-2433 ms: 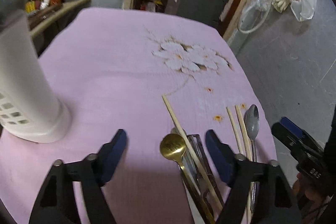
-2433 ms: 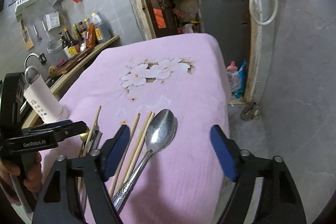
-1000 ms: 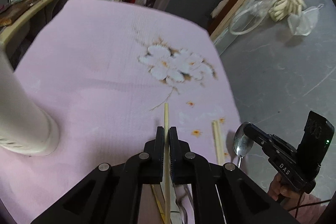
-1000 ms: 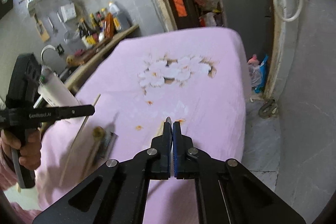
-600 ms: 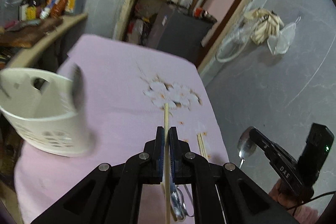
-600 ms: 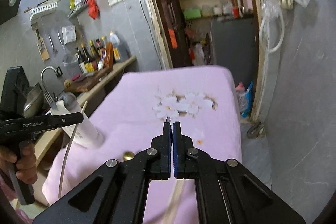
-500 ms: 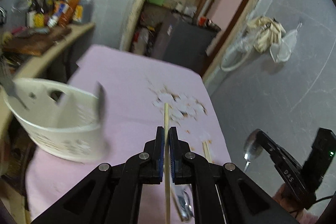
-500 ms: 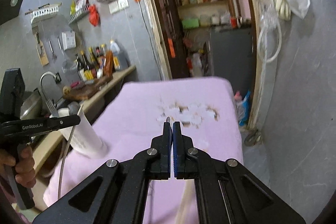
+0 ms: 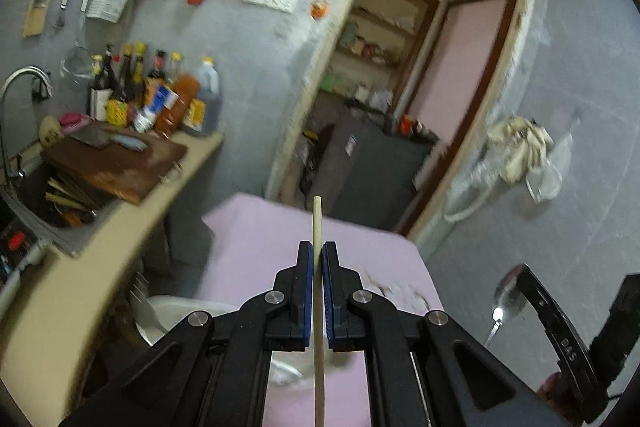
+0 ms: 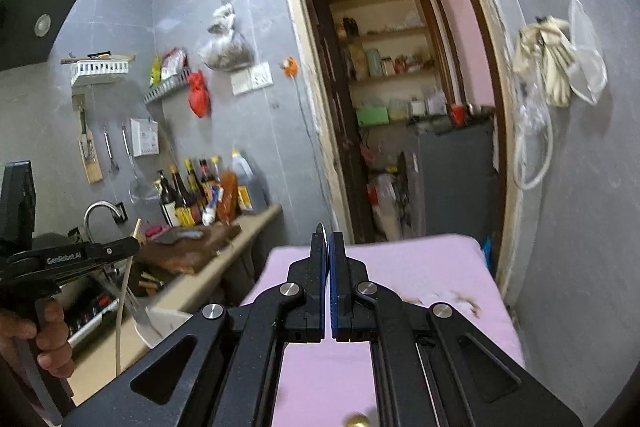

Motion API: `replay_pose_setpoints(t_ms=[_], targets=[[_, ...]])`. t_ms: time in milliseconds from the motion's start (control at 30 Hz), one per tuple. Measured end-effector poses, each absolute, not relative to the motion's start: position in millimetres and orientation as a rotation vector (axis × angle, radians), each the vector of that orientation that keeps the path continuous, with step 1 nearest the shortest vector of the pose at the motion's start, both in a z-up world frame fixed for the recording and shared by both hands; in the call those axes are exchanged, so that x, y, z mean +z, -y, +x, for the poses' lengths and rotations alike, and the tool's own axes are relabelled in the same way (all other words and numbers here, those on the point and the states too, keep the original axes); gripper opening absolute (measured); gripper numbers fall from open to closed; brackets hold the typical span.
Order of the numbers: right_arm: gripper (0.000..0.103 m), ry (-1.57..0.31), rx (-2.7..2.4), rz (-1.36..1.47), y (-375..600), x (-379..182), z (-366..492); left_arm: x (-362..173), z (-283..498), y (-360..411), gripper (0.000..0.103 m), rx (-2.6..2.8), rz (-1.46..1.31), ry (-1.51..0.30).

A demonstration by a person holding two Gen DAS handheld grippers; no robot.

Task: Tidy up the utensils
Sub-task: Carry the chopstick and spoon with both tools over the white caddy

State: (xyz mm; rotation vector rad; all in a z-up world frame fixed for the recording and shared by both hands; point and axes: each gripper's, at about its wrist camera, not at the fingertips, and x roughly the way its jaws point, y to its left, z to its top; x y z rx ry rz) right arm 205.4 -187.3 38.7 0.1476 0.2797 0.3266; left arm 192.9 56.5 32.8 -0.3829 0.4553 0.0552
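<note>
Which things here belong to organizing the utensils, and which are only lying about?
Job:
- chopstick in left gripper
- spoon in right gripper
- white utensil holder

Lying about:
- sauce bottles
- cutting board
- faucet

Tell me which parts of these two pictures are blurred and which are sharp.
Left wrist view: the left claw and its chopstick are sharp; the white holder and doorway smear. Right wrist view: the right claw is sharp; the pink tablecloth is soft, the walls bow.

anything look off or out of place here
Nothing spilled or broken. The left gripper is shut on a single chopstick, not a pair; the right gripper is shut on a spoon. The white holder is too blurred to judge.
</note>
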Motion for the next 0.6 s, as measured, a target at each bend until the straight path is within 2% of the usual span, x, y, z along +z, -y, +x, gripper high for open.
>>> replay_pose_setpoints(t_ms=[233, 600], targets=[[0.002, -0.228, 0.297, 0.094, 127, 44, 206, 35, 210, -122, 0.005, 0.141, -0.419, -0.375], [0.002, -0.178, 0.222, -0.090, 62, 36, 219, 8, 245, -158, 0.005, 0.206, -0.415, -0.335]])
